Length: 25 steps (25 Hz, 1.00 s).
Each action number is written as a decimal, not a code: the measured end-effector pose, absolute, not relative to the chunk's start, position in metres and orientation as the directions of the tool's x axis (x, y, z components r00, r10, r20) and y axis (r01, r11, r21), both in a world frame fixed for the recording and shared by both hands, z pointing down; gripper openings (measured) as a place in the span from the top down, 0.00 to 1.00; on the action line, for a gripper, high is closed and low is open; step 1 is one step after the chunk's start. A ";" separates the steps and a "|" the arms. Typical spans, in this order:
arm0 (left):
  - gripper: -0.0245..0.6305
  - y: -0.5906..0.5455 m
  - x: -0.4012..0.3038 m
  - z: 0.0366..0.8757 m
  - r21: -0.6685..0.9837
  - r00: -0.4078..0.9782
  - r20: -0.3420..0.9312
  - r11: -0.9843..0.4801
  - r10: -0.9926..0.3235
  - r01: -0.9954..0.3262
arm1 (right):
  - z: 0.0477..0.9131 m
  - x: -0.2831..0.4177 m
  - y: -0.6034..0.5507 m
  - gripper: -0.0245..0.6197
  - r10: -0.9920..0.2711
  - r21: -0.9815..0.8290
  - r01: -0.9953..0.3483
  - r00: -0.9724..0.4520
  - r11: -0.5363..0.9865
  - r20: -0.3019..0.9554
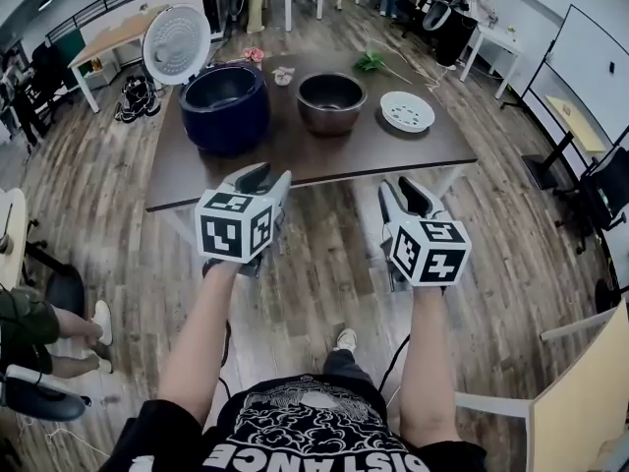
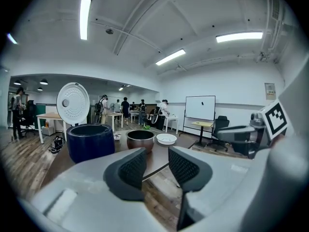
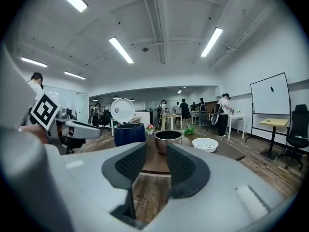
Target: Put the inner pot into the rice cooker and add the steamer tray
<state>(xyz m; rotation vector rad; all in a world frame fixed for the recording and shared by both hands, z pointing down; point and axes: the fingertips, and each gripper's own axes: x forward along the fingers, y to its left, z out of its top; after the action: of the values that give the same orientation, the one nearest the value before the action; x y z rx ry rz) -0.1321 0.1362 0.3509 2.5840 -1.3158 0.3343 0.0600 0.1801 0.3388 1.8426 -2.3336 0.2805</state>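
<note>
I see the cooker (image 1: pixel 224 106) at the left end of the table (image 1: pixel 334 160). It is dark blue, and its white lid (image 1: pixel 176 44) stands open behind it. Just to its right, and apart from it, the pot (image 1: pixel 331 101) sits upright on the tabletop, outside the cooker. Right of the pot, with a gap between them, the white tray (image 1: pixel 407 111) lies flat on the table near the right end.

Both tools are on my side of the table, over the wooden floor (image 1: pixel 314 264) and short of the near edge. They touch nothing on the table.

My left gripper (image 1: pixel 263 177) is lined up roughly with the space between cooker and pot. In its own view the jaws stand partly apart. The two dark ribbed pads (image 2: pixel 133 170) do not meet, and in the gap between them I see only the table edge and floor. It holds nothing.

My right gripper (image 1: pixel 405 193) sits level with the left one and near it, pointing toward the pot and tray. Its jaws are also partly apart, by about as much. The pot shows beyond the gap, well apart from the pads. Nothing is gripped there either.
</note>
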 end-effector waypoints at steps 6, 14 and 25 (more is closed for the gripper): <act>0.67 0.101 -0.104 0.350 0.103 0.536 0.310 -0.533 -0.785 -0.840 | 0.336 0.092 0.139 0.71 -0.934 -0.060 -0.961 -0.278 0.271 0.226; 0.53 0.063 -0.063 0.354 0.098 0.491 0.327 -0.488 -0.807 -0.867 | 0.344 0.130 0.091 0.60 -0.906 -0.084 -0.941 -0.339 0.328 0.252; 0.46 0.030 -0.041 0.353 0.103 0.423 0.330 -0.413 -0.844 -0.905 | 0.345 0.153 0.043 0.50 -0.872 -0.096 -0.907 -0.421 0.411 0.247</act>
<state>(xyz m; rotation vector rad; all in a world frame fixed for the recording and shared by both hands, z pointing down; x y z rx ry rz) -0.0415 0.0300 0.3532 2.4145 -1.5227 0.3299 0.1530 0.0433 0.3451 1.5920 -2.5018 0.3235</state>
